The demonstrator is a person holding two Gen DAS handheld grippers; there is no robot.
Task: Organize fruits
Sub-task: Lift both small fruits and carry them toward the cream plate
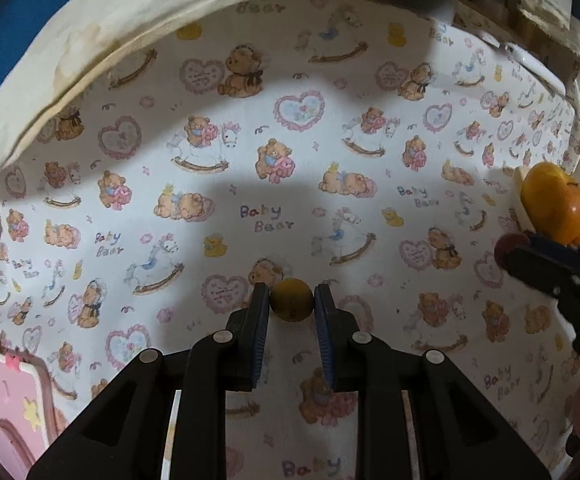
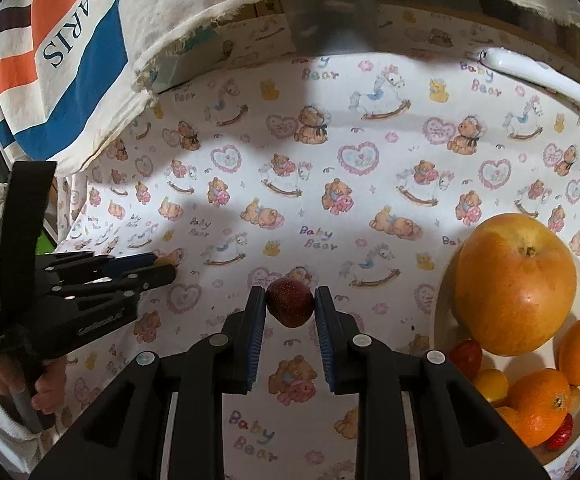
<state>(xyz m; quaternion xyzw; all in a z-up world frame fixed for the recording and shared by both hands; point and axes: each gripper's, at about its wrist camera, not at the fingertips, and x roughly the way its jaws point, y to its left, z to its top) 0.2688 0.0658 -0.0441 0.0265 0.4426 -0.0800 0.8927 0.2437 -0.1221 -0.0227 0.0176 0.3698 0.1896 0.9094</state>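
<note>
My left gripper (image 1: 291, 300) is shut on a small round yellow fruit (image 1: 291, 300) and holds it over the bear-print cloth. My right gripper (image 2: 290, 304) is shut on a small dark red fruit (image 2: 290, 303). A cream bowl (image 2: 443, 300) at the right holds a large orange-yellow fruit (image 2: 513, 284), two oranges (image 2: 541, 404) and small red and yellow fruits. The right gripper shows at the right of the left wrist view (image 1: 507, 250), by the large fruit (image 1: 553, 200). The left gripper shows at the left of the right wrist view (image 2: 162, 266).
A bear-print cloth (image 1: 290, 184) covers the table. A cream fabric bag (image 2: 70, 40) with blue and orange stripes lies along the far edge. A white object (image 2: 545, 76) lies at the far right. A pink item (image 1: 6, 400) sits at the near left.
</note>
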